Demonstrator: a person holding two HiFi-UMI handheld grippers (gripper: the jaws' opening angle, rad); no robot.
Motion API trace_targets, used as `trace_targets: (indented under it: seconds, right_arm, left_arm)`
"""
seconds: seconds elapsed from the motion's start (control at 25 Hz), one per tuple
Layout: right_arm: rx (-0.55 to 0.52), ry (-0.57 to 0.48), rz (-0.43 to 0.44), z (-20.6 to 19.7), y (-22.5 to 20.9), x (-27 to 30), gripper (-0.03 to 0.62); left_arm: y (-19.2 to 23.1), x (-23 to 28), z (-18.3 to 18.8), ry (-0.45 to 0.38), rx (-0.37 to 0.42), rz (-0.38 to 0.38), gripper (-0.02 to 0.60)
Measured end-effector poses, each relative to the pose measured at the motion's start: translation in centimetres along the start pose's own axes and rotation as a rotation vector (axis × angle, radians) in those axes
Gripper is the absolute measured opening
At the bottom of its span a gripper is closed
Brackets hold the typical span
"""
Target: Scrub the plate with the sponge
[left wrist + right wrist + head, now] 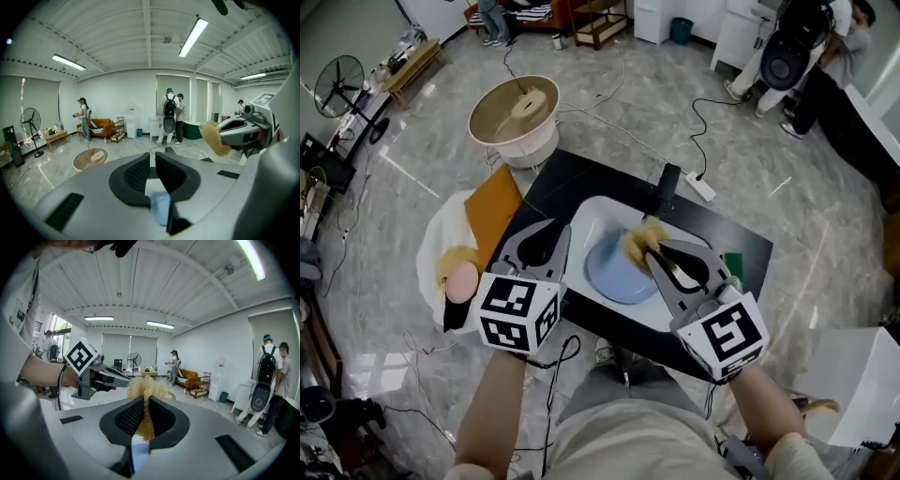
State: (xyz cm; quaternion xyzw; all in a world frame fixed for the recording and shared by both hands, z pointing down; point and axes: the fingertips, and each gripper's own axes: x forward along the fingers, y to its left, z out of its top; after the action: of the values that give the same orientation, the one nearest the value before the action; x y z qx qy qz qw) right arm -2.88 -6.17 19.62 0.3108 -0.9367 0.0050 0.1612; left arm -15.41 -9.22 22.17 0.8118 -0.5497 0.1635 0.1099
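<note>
A light blue plate (614,272) lies in a white basin (591,217) set in the black table (572,178). My right gripper (649,246) is raised above the plate and shut on a frayed yellow sponge (639,234). In the right gripper view the sponge (145,387) is pinched between the pads and sticks out past the tips. My left gripper (555,228) hovers over the basin's left edge. Its jaws stand a narrow slit apart with nothing between them (151,159). From the left gripper view, the sponge (214,138) hangs at the right.
An orange board (492,211) leans at the table's left edge, over a white round surface holding a pink item (461,281). A green item (733,265) lies right of the basin. On the floor are a round beige stand (516,112), a power strip (700,187) and cables. People stand far back.
</note>
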Motion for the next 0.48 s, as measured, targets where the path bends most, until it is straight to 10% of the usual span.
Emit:
trace_targets:
  seconds: [0.32,0.48]
  right_arm:
    - [0.019,-0.182,-0.037,7.4,0.2,-3.9,0.054]
    - [0.01,-0.244,-0.048,10.1,0.7,-5.7,0.054]
  left_arm:
    - [-0.9,-5.2,5.8,-0.171,0.227,0.1,0.041]
    - [-2.1,-7.7,8.5,-0.283,0.178,0.112,0.032]
